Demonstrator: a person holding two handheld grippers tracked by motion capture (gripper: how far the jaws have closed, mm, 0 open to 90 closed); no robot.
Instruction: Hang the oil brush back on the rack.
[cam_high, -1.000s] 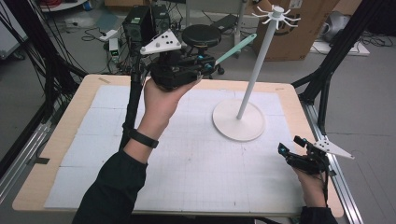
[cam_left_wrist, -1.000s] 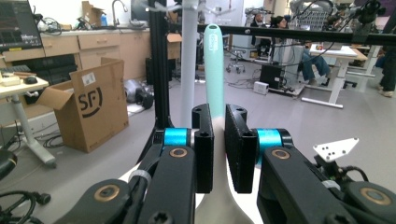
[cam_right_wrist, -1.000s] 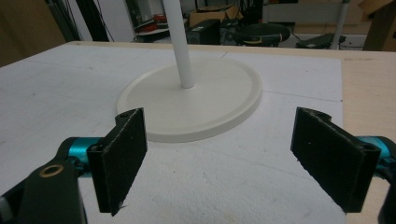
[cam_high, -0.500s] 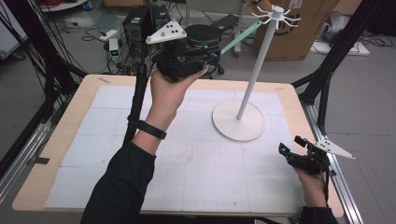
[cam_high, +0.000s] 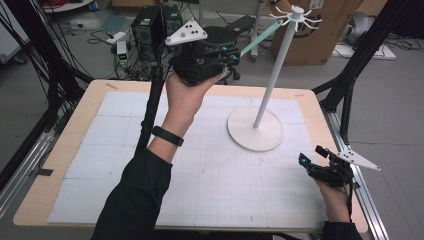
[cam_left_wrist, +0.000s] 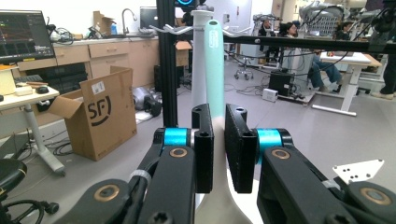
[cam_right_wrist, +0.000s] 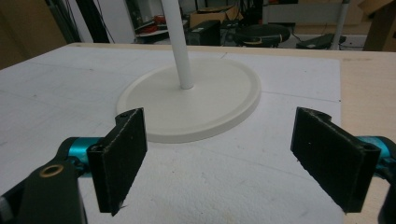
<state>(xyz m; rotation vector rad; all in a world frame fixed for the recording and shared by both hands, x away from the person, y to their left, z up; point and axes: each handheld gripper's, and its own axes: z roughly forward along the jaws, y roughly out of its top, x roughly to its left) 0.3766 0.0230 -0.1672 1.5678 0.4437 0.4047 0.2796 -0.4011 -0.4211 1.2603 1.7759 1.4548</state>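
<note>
Spatula, mint handle, pinched tight in the left gripper, raised above the table's 12 o'clock edge. Long axis runs away from the jaws, tip toward the hooks atop the white stand at 1 o'clock. Best approach: keep the handle end level with a hook, ease forward slowly. Right gripper rests wide open, empty, at 4 o'clock.

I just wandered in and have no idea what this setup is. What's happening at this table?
A person holds a hand-held gripper in each hand. The left hand-held gripper, raised above the far side of the table, is shut on a mint-green utensil and points its handle end up toward the hooks at the top of a white stand, apparently to hang it there. The right hand-held gripper rests low near the table's right edge, jaws wide open and empty, facing the stand's round base.
</note>
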